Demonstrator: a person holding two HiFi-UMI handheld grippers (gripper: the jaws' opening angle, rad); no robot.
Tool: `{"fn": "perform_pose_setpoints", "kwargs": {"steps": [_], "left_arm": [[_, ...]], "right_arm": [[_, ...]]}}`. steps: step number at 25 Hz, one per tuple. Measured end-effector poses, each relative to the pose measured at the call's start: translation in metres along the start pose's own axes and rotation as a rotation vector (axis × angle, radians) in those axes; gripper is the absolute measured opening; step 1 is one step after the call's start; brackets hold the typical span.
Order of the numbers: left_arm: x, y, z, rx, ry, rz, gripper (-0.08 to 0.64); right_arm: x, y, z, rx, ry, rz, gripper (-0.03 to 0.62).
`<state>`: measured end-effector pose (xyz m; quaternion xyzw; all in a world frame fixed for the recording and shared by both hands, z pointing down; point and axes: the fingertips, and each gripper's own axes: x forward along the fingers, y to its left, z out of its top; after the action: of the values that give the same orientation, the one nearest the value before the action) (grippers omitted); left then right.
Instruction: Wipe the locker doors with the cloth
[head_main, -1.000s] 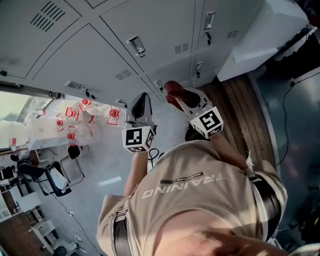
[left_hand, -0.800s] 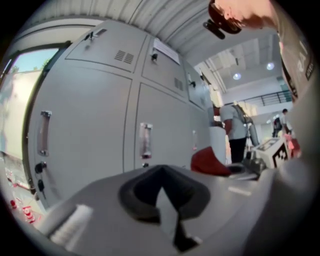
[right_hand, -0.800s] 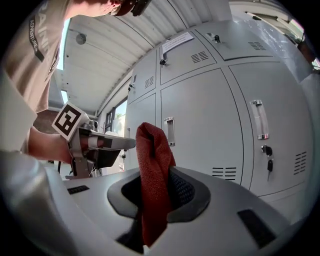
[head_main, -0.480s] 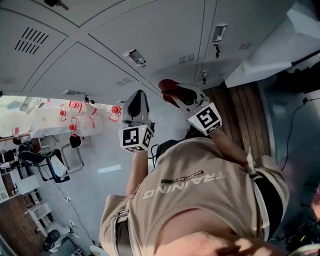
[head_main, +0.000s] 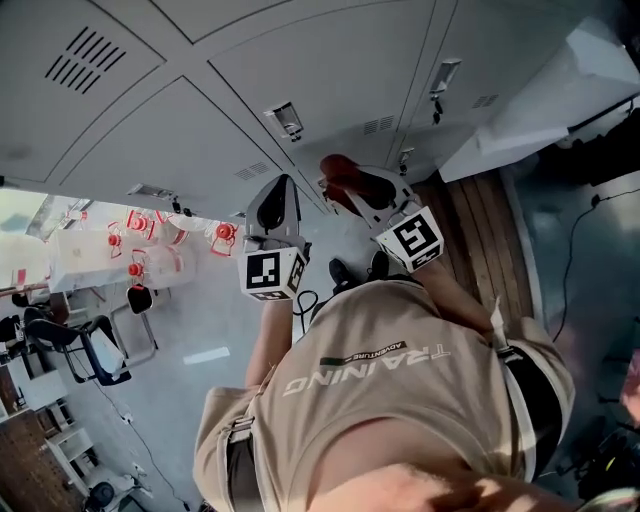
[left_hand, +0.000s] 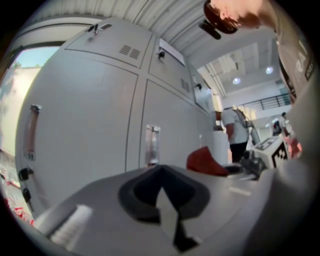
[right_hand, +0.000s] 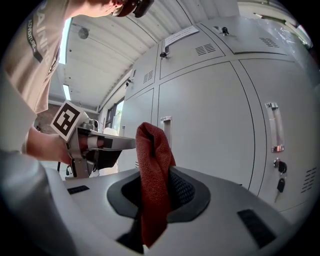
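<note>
The right gripper (right_hand: 150, 200) clamps a red woven cloth (right_hand: 154, 155) upright, close to the handle edge of the grey metal locker doors (right_hand: 215, 115), while the left gripper (left_hand: 165, 200) alongside is closed on nothing.

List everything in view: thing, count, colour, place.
locker doors: several, grey, filling the wall ahead of both grippers
door handles: several, silver, upright on the doors
keys: at least one, dark, hanging from a lock under a handle
cloth: one, red, sticking up from the right gripper's jaws
bottles: several, clear with red caps, on a table at the head view's left
chair: one, dark, near that table
wooden boards: brown, on the floor by the lockers
bystander: one, white top, far down the row
shirt: one, beige, on the person
left gripper: grey, jaws together, empty
right gripper: grey, clamped on the cloth
</note>
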<state>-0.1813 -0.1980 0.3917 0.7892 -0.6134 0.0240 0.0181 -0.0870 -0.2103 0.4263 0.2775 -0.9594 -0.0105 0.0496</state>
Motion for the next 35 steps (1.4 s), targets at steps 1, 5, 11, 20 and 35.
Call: {"fn": "perform_pose_setpoints", "kwargs": {"steps": [1,5,11,20,35], "left_arm": [[0.001,0.001,0.002,-0.001,-0.011,-0.008,0.006],[0.005,0.002,0.004,-0.022,-0.032,-0.042,0.006],[0.004,0.001,0.021,0.122,-0.022,-0.066,0.006],[0.003,0.020,0.029,0.071,-0.046,-0.042,0.006],[-0.022,0.046,0.020,0.006,-0.053,0.041,0.006]], "right_arm": [[0.001,0.003,0.001,-0.013,0.000,-0.001,0.066],[0.008,0.006,0.019,-0.175,0.005,-0.002,0.066],[0.022,-0.006,0.088,-0.487,-0.038,-0.054,0.066],[0.040,-0.006,0.214,-0.976,-0.125,-0.185,0.066],[0.077,0.001,0.295,-1.300,-0.170,-0.415,0.066]]}}
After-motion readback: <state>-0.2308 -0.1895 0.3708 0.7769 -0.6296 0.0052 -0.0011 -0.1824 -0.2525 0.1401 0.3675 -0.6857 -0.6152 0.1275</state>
